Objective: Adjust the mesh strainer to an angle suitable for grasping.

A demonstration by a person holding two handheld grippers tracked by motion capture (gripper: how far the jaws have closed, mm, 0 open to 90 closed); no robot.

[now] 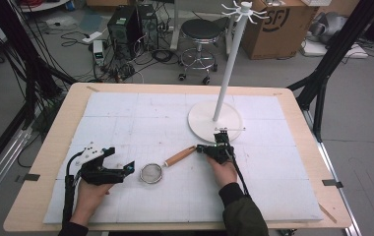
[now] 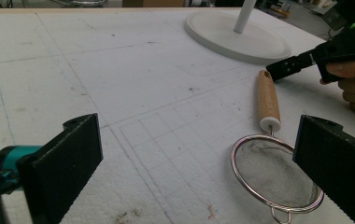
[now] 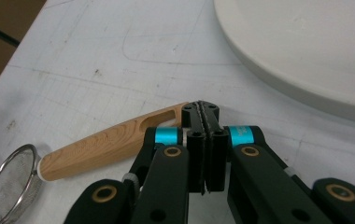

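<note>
Strainer (image 1: 151,173) flat between both claws, handle (image 1: 180,157) by right claw (image 1: 201,148)

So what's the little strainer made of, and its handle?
The strainer looks like metal: a shiny silver rim around fine grey wire mesh. Its handle looks like pale wood, with visible grain and a smooth matte finish, and a white collar, perhaps plastic, where it meets the bowl.

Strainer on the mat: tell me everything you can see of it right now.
The strainer is small, with a round metal rim, fine mesh bowl and a light wooden handle with a slot at its far end. It lies flat on the white mat. The right gripper, jaws shut, sits at the handle's tip; whether it touches is unclear.
</note>
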